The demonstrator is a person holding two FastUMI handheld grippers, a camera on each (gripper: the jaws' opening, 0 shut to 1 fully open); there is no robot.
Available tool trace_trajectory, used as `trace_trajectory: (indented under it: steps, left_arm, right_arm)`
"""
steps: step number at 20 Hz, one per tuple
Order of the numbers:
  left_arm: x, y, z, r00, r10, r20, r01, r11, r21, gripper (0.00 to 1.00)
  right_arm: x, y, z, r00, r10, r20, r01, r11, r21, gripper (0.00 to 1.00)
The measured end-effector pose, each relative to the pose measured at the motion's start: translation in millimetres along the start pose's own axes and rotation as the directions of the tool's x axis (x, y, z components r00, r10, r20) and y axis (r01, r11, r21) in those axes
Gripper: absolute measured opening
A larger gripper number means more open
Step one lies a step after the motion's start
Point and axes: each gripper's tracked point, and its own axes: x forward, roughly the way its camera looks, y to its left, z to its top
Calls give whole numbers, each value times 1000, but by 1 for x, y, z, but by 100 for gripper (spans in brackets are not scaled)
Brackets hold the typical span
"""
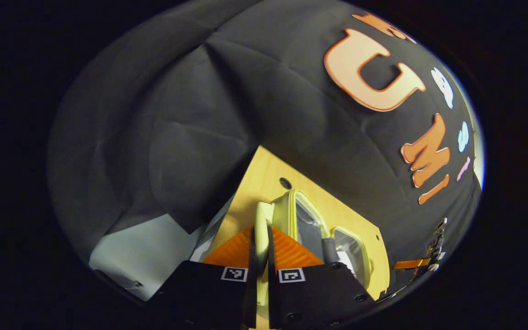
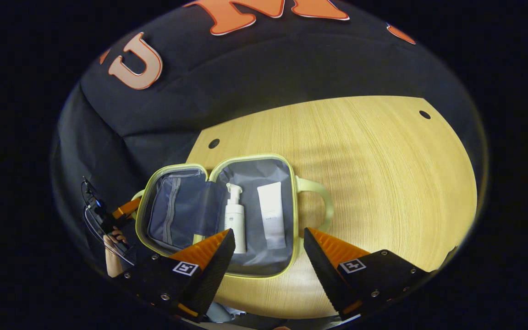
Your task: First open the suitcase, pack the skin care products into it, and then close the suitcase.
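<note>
The suitcase (image 2: 218,215) lay open on the table (image 2: 374,183) with the pump bottle (image 2: 235,220) and tube (image 2: 272,215) inside, my right hand-held gripper (image 2: 268,256) open above, my left hand-held gripper (image 1: 260,256) pinching the lid's handle (image 1: 261,229), a light, stiff shell best swung from there, I reckoned.

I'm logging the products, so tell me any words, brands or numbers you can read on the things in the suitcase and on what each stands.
Pump bottle: no legible text.
Tube: faint print, too small to read.
Suitcase: no text visible.
</note>
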Motion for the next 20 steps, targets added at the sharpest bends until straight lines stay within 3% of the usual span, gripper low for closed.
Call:
trace_trajectory:
  steps: [5,11,15,20]
  left_arm:
    - [-32,-101,23,998,-66,24,61,986,157,10]
    - [-44,-219,15,993,-120,3,112,940,322,10]
    - [-42,-293,-11,987,-158,-29,156,900,407,11]
    - [-18,-372,-61,981,-180,-66,191,880,434,11]
  right_arm:
    - [-35,6,51,986,66,154,-69,997,16,96]
    - [-106,-7,108,930,119,347,-126,992,-2,95]
    - [-153,-44,128,899,106,425,-114,993,-6,96]
    - [-191,-99,134,867,71,494,-53,997,-50,95]
